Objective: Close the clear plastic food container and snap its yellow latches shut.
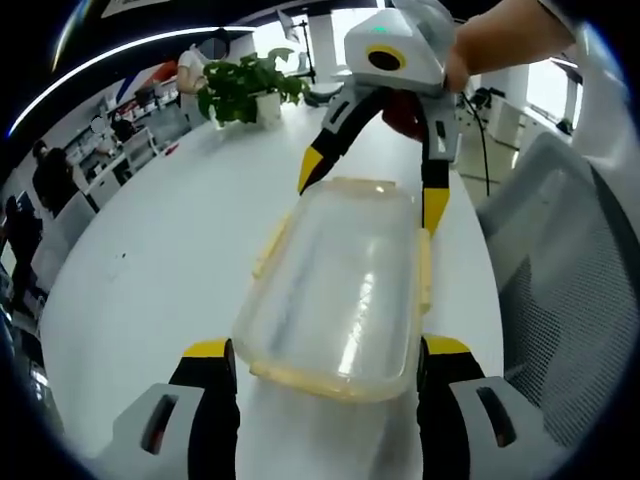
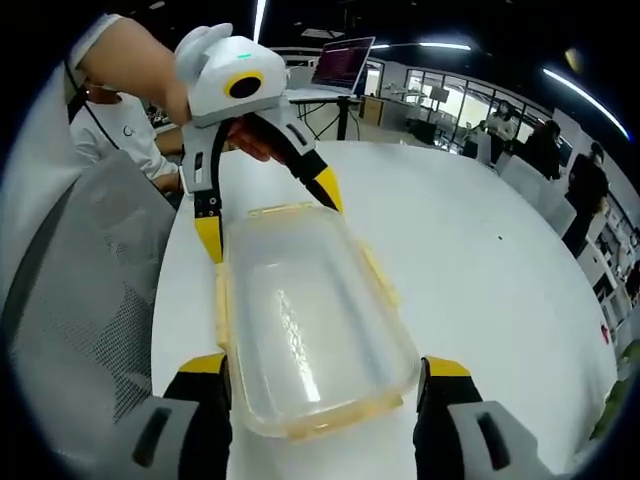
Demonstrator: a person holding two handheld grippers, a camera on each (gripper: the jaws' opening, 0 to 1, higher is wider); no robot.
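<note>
A clear plastic food container [image 1: 340, 280] [image 2: 300, 320] lies flat on the white table [image 1: 150, 270] with its lid resting on top. Yellow latches [image 1: 270, 245] [image 2: 380, 275] run along its long sides, and the one on the left gripper view's left flares outward. My left gripper [image 1: 326, 348] [image 2: 268, 212] is open, its yellow-tipped jaws flanking one short end of the container. At the opposite short end my right gripper [image 2: 325, 365] [image 1: 372, 188] is open the same way. A hand holds each gripper.
A grey mesh chair [image 1: 570, 260] [image 2: 80, 290] stands close against the table edge beside the container. A potted plant [image 1: 245, 85] sits at the table's far end and a laptop [image 2: 340, 65] at the other. People stand among the desks beyond.
</note>
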